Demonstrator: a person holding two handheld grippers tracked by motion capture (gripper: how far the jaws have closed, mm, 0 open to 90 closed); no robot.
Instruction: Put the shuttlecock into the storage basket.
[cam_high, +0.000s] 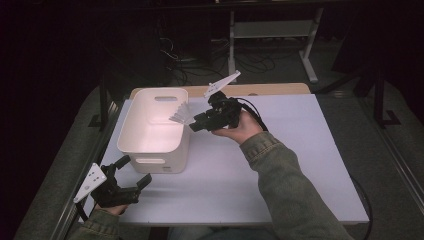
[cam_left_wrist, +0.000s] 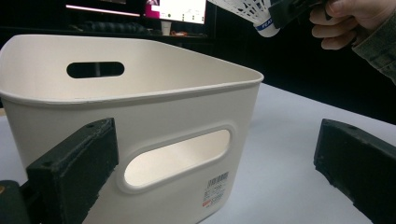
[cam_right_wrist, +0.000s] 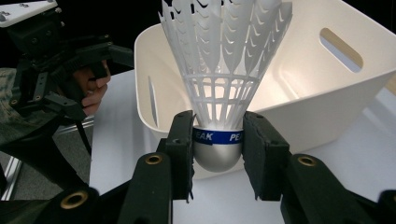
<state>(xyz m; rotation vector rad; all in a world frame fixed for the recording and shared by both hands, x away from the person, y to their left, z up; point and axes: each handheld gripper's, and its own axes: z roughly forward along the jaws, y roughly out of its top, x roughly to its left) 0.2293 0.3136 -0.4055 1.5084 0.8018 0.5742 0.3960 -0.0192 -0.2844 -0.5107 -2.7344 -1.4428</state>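
Note:
A white plastic shuttlecock (cam_right_wrist: 219, 74) with a silver cork and a blue band is clamped by its base between the jaws of my right gripper (cam_right_wrist: 218, 144). In the high view that gripper (cam_high: 194, 123) hangs in the air at the right rim of the white bin (cam_high: 131, 141), with the shuttlecock's skirt (cam_high: 180, 115) reaching over the bin's opening. The shuttlecock (cam_left_wrist: 254, 11) also appears at the top of the left gripper view. My left gripper (cam_high: 135, 172) rests low at the table's front left, jaws wide apart and empty, facing the bin's handle slot (cam_left_wrist: 177, 156).
The bin (cam_left_wrist: 140, 102) stands on the white tabletop (cam_high: 280, 165) at the left and looks empty inside. A wooden board edge (cam_high: 270, 89) runs along the table's far side. Beyond it, cables and a metal frame (cam_high: 270, 30) lie on the dark floor.

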